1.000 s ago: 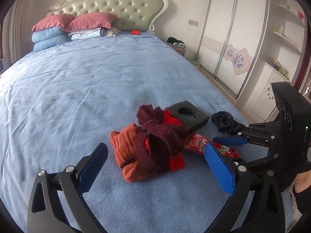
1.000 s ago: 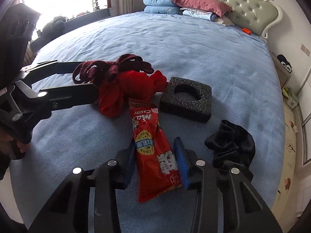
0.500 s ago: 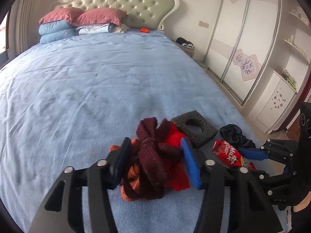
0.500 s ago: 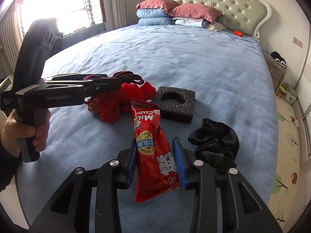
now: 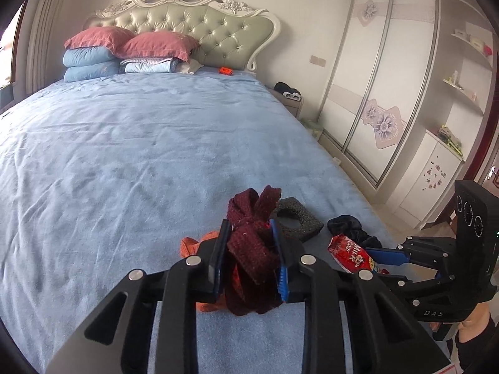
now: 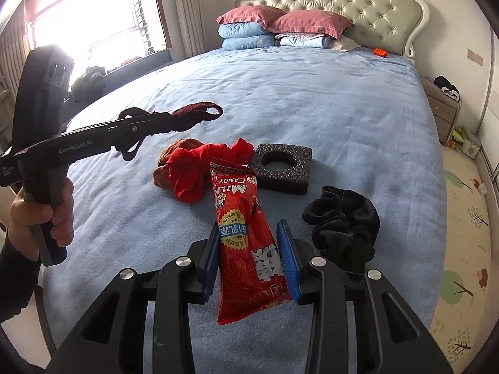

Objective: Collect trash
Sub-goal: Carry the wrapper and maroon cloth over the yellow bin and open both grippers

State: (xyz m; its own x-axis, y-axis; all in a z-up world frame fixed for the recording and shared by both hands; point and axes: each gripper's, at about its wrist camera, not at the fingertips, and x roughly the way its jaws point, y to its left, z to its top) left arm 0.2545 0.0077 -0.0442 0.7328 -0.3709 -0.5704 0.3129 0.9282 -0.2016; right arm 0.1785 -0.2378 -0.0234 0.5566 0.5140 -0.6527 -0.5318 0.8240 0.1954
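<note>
My right gripper (image 6: 249,246) is shut on a red candy wrapper (image 6: 246,243) and holds it above the blue bed; the wrapper also shows in the left wrist view (image 5: 352,254). My left gripper (image 5: 249,243) is shut on a dark red knitted sock (image 5: 252,246), lifted off the bed; the sock hangs from it in the right wrist view (image 6: 187,118). A black foam block with a round hole (image 6: 283,168) lies on the bed beyond the wrapper.
A red cloth (image 6: 199,171) and an orange sock (image 6: 165,168) lie bunched left of the foam block. A black sock (image 6: 343,224) lies to the right near the bed's edge. Pillows (image 6: 280,28) are stacked at the headboard. A wardrobe (image 5: 383,87) stands right of the bed.
My left gripper closed on the dark red sock and lifted it off the pile. My right gripper stayed shut on the candy wrapper and raised it slightly.
</note>
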